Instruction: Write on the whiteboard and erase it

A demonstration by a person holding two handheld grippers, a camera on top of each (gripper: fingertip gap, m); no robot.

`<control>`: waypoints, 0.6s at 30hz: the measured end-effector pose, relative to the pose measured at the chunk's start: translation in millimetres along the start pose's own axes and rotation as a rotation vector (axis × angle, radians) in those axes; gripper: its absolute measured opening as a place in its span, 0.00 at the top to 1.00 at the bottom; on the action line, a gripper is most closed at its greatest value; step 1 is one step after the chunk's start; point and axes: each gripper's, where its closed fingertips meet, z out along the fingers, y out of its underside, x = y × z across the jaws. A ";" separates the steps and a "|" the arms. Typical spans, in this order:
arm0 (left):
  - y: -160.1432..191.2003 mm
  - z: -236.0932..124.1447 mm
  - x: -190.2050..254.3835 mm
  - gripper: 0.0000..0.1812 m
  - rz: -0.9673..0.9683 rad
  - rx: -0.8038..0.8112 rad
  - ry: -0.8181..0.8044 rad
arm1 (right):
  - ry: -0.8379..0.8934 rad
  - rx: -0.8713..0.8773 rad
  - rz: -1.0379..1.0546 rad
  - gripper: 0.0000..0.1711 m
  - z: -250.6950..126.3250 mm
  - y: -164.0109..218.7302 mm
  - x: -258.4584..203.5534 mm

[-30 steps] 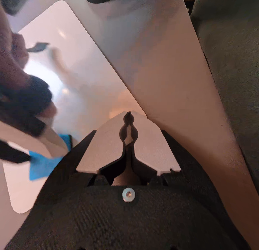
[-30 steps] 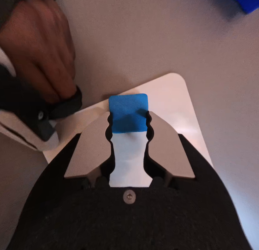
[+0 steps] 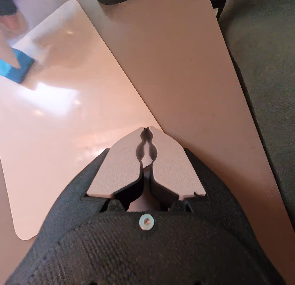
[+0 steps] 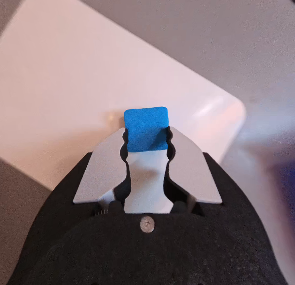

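Whiteboard (image 4: 79, 93) | eraser (image 4: 146, 128) moved to far end | right tool (image 4: 146, 133) clamps it

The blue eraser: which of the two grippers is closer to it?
Right. The right gripper has the blue eraser clamped between its fingers. The left gripper, shut on nothing, sits at the whiteboard's edge, apart from it.

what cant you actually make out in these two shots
- Left wrist view: the right gripper holding the blue eraser is smeared by motion blur and cut by the left edge.
- Right wrist view: the eraser hides its own underside, so contact with the whiteboard can't be confirmed.
- Right wrist view: a dark blue shape at the right edge is too blurred to identify.
- Left wrist view: whether the shut left gripper touches the board is unclear.
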 end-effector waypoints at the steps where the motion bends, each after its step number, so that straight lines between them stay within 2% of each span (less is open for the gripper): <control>1: -0.1 0.2 -0.2 1.00 -0.003 0.002 0.005 | -0.059 0.009 -0.057 0.73 1.4 -2.6 -41.0; 3: -0.2 0.2 -0.2 1.00 -0.004 -0.002 0.008 | -0.151 0.002 -0.193 0.73 3.1 -7.2 -113.9; 5: -0.2 0.0 0.1 1.00 0.000 -0.004 0.002 | -0.179 -0.021 -0.277 0.72 5.4 -12.1 -141.3; 7: -0.2 -0.2 0.1 1.00 0.005 -0.005 -0.006 | -0.143 0.012 -0.195 0.72 11.6 -20.6 -109.4; 9: -0.3 -0.5 0.9 1.00 0.007 -0.006 -0.006 | -0.021 0.065 -0.011 0.72 11.9 -20.8 -30.0; 11: 0.0 -0.9 0.8 1.00 0.017 -0.010 -0.015 | 0.122 0.076 0.190 0.72 -0.3 -2.8 55.1; 12: 0.0 -1.1 1.1 1.00 0.019 -0.009 -0.015 | 0.168 0.078 0.261 0.72 -6.9 6.9 81.2; 14: -0.1 -1.1 1.2 1.00 0.009 0.000 -0.008 | 0.195 0.078 0.290 0.72 -11.6 14.4 94.2; 16: -0.1 -1.1 1.2 1.00 -0.006 0.007 0.003 | 0.241 0.053 0.214 0.72 -9.3 8.2 90.3; 18: -0.3 -0.9 0.9 1.00 -0.008 0.010 0.011 | 0.148 0.054 0.179 0.72 4.0 -10.7 68.7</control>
